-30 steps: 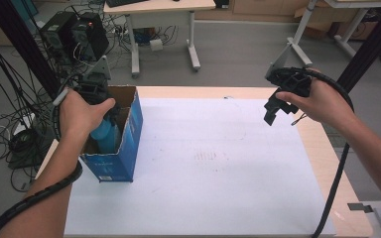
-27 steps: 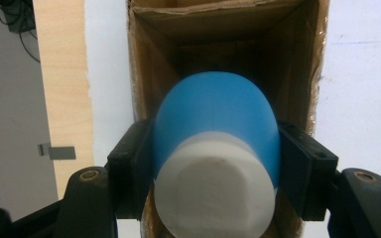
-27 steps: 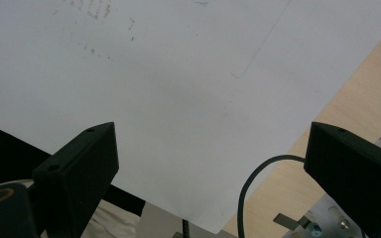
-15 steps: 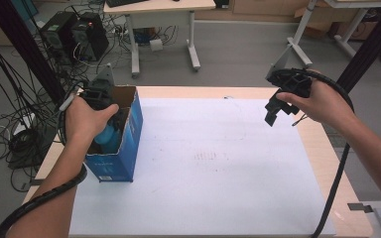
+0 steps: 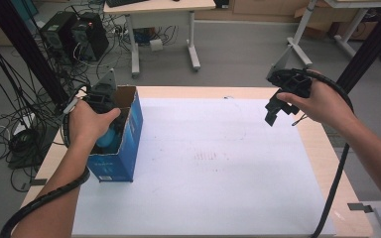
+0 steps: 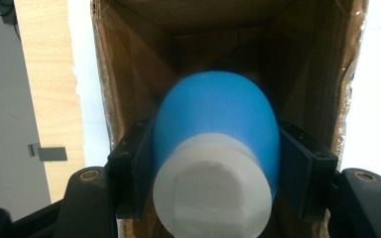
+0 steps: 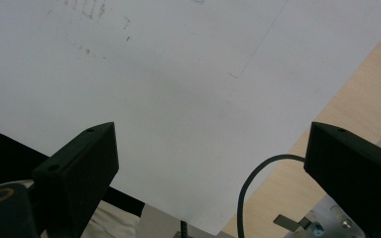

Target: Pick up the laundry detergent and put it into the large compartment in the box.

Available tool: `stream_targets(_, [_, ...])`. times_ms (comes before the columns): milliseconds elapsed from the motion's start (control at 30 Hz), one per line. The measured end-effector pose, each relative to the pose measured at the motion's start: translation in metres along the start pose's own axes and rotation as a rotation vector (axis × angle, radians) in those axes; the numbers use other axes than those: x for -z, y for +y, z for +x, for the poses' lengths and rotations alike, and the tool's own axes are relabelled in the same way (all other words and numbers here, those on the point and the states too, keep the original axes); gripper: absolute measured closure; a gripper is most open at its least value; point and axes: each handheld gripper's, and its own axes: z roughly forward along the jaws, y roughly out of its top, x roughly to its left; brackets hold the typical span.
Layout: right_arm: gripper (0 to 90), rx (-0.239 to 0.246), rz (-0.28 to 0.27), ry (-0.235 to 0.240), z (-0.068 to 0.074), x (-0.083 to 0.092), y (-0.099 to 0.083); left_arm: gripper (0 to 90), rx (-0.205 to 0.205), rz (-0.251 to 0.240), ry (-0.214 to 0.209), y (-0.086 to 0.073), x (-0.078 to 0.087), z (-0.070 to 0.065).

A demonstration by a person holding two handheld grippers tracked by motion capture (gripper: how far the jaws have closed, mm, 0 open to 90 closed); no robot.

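Note:
A blue bottle [image 6: 216, 114] with a white cap [image 6: 211, 191] is inside an open blue cardboard box [image 5: 126, 148] at the left edge of the table. My left gripper [image 6: 213, 166] is shut on the bottle's body, one jaw on each side, just below the cap. In the high view the left gripper [image 5: 100, 99] sits over the box's mouth, and the bottle [image 5: 108, 140] shows under the hand. My right gripper [image 5: 274, 113] hangs above the table's far right. Its jaws [image 7: 218, 168] stand wide open with nothing between them.
A white sheet [image 5: 213, 168] covers most of the wooden table [image 5: 322, 148]. The box's brown inner walls [image 6: 129, 74] close in tightly around the bottle. Beyond the table are a desk [image 5: 158, 20], computers and loose cables [image 5: 10, 134] on the floor.
My left hand has shifted slightly to the right over the box with the bottle still gripped. The right gripper has barely moved.

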Motion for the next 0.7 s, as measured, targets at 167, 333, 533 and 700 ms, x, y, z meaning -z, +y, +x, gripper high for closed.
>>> stream_targets(167, [7.0,-0.001,0.001,0.001,-0.0002,-0.0001,-0.0001,38.2,0.003,-0.005,0.0,-0.001,-0.0025,0.0004])
stream_targets(333, [7.0,-0.003,0.002,0.002,-0.0014,-0.0005,-0.0011,38.2,0.011,-0.006,-0.003,-0.0004,-0.0035,0.0019])
stream_targets(533, [7.0,-0.006,0.001,0.001,-0.0028,-0.0008,-0.0022,38.1,0.017,-0.01,-0.001,0.0013,-0.0048,0.0021])
stream_targets(700, [7.0,-0.008,0.002,0.002,-0.0036,-0.001,-0.0025,38.0,0.022,-0.008,-0.003,0.0024,-0.0053,0.0032])
